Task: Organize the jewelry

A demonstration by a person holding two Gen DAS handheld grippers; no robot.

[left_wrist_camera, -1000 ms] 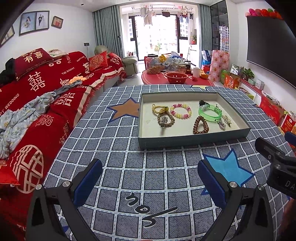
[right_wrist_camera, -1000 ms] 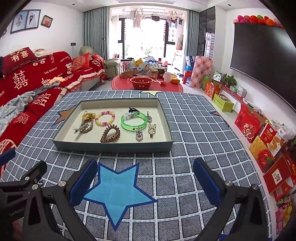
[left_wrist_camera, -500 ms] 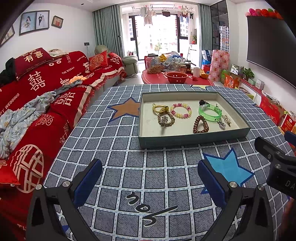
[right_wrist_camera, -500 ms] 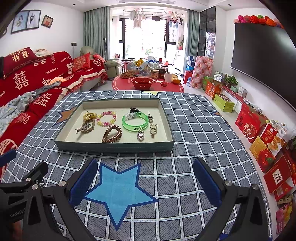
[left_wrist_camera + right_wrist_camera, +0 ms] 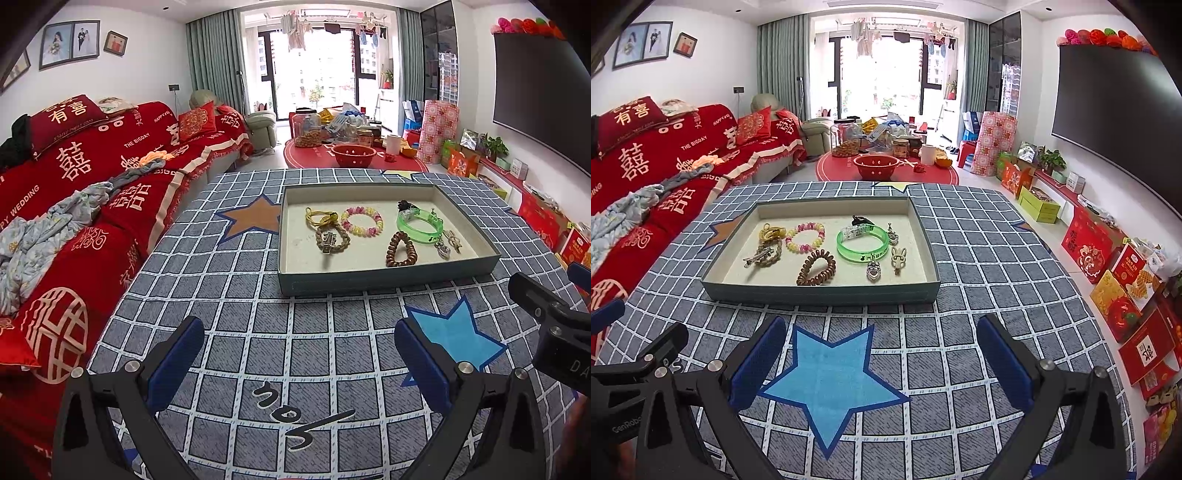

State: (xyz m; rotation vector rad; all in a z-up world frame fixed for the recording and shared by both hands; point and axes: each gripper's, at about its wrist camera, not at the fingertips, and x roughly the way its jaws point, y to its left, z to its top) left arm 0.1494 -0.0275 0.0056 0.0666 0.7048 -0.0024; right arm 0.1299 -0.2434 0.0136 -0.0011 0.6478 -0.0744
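A shallow teal box (image 5: 369, 280) (image 5: 820, 291) stands on the checked tablecloth. In it lie a green bangle (image 5: 419, 225) (image 5: 862, 243), a pink-yellow coil bracelet (image 5: 362, 220) (image 5: 806, 236), a brown coil hair tie (image 5: 401, 250) (image 5: 817, 268), a yellow band (image 5: 319, 216) (image 5: 771, 232), a beaded bracelet with a clip (image 5: 331, 239) (image 5: 764, 254) and small charms (image 5: 448, 245) (image 5: 886, 262). My left gripper (image 5: 299, 354) and my right gripper (image 5: 881, 354) are both open and empty, short of the box's near wall.
A red sofa (image 5: 74, 192) with loose clothes runs along the left of the table. A low red table (image 5: 886, 170) with a bowl and jars stands beyond. Red gift boxes (image 5: 1115, 280) line the floor on the right. The right gripper shows in the left wrist view (image 5: 554, 325).
Both grippers stay open. The right wrist view has drawn slightly nearer the box; the left has hardly moved.
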